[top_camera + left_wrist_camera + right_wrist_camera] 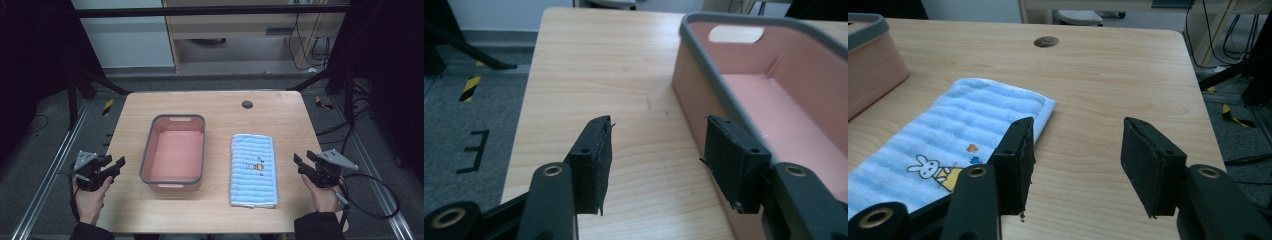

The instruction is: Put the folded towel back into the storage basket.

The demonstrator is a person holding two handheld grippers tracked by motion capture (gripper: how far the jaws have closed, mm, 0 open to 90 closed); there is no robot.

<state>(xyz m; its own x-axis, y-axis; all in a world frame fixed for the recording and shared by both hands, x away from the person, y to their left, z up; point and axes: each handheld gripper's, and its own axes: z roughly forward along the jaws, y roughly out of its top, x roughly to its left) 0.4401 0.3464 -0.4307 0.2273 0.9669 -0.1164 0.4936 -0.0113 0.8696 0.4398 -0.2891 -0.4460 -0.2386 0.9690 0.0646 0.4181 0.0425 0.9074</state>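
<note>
Lying flat near the table's right edge, the towel sits just beside the bin. The left gripper hovers spread at the left edge; the right gripper hovers spread by the towel, both holding nothing.

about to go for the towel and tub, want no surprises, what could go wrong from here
The blue towel lies flat on the table, so the open right gripper may pinch one layer only and the fold could fall open. The pink tub sits close beside the towel; a swing could knock it. The left gripper already has one jaw by the tub's wall, so it may nudge it.
</note>
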